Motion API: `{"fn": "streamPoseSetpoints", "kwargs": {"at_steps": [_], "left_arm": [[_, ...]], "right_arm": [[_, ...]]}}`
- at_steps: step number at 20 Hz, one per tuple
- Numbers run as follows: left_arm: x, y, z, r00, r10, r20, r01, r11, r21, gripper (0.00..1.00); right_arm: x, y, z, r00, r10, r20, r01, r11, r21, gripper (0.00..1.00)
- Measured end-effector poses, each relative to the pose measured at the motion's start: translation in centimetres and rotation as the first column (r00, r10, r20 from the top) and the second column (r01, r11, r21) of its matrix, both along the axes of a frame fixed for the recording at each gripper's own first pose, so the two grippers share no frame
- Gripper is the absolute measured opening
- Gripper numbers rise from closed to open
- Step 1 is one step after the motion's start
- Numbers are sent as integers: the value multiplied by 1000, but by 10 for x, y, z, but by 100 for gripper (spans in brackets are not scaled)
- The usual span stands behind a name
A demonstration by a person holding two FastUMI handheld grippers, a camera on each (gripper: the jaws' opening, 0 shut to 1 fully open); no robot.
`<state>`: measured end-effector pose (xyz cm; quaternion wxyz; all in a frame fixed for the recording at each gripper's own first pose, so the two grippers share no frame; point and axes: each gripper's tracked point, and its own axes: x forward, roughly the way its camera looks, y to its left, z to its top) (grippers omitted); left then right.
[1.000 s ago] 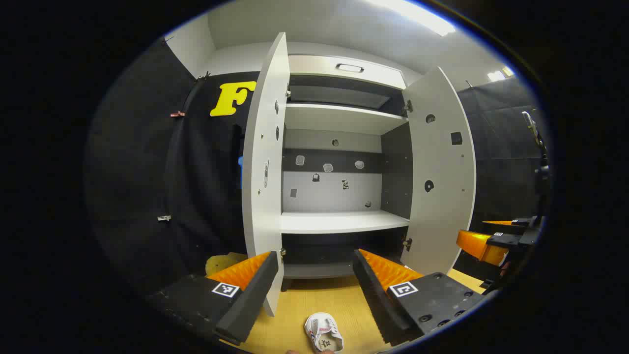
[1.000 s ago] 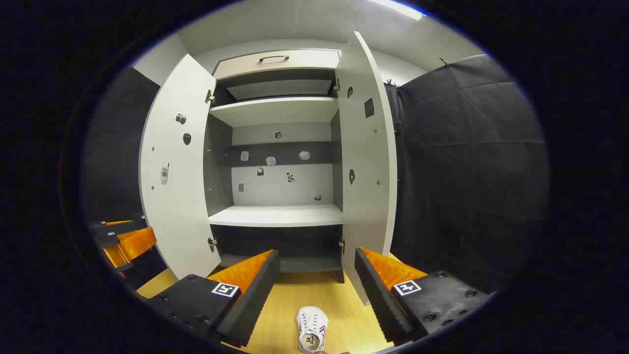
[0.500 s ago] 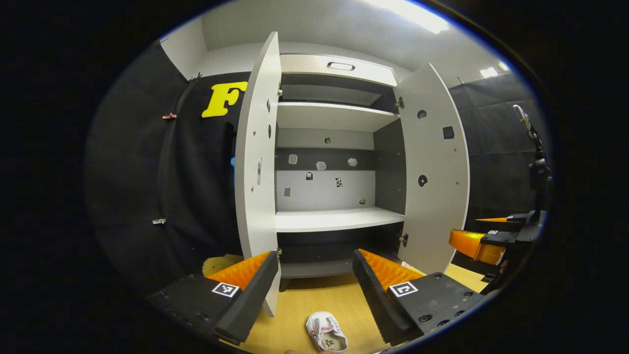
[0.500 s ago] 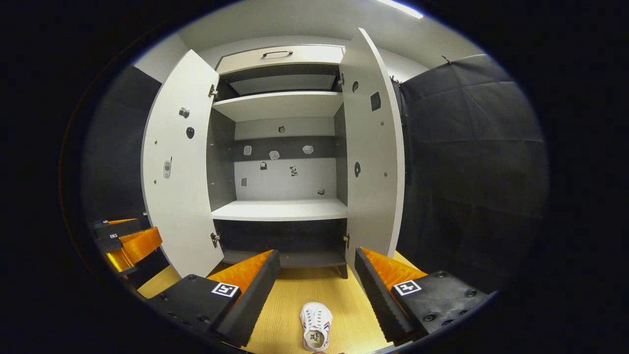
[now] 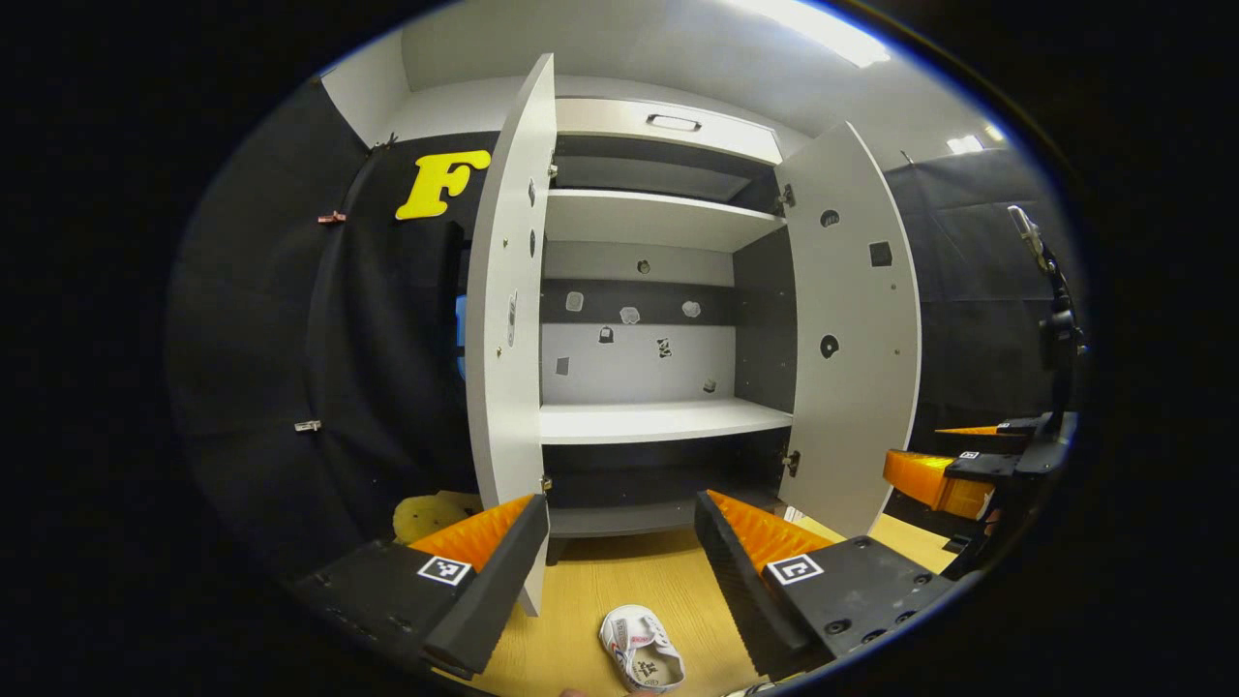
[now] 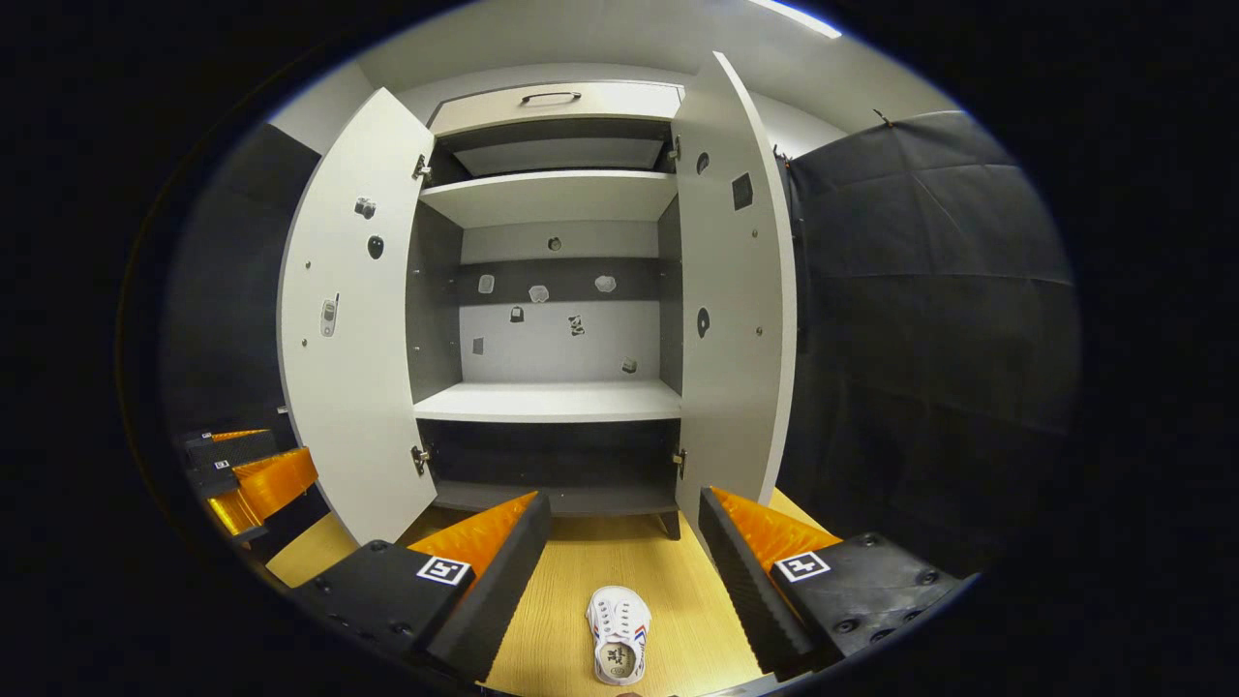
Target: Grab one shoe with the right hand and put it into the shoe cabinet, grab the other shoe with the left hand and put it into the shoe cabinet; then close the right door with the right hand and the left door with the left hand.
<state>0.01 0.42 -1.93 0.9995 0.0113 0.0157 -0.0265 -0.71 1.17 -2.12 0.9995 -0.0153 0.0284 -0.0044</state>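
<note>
One small white shoe [image 6: 619,647] sits on the wood floor [image 6: 571,581] right in front of the shoe cabinet [image 6: 552,402], both doors swung open. Right gripper [image 6: 619,571] and left gripper [image 5: 619,571] both gape wide, holding nothing. The other shoe [image 5: 641,660] looks like its twin, I think.

Small stickers [image 6: 576,324] on shoe cabinet [image 6: 547,402] back panel, too small to identify.
</note>
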Motion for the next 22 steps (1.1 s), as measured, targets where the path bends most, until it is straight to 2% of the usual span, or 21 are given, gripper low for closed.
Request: {"fn": "streamPoseSetpoints", "kwargs": {"at_steps": [9, 13, 17, 22], "left_arm": [[1, 8, -6, 1000, 9, -8, -9, 1000, 0, 95], [2, 12, -9, 1000, 14, -13, -14, 1000, 26, 95], [2, 16, -21, 999, 29, -44, -29, 999, 21, 95], [-5, 20, -30, 997, 18, -69, -20, 999, -32, 95]], "right_arm": [[6, 13, -17, 998, 28, -57, -28, 1000, 0, 98], [12, 19, -48, 987, 41, -154, -38, 999, 22, 98], [11, 28, -100, 951, 77, -298, -74, 997, 24, 98], [-1, 32, -188, 868, 89, -488, -62, 996, 71, 99]]}}
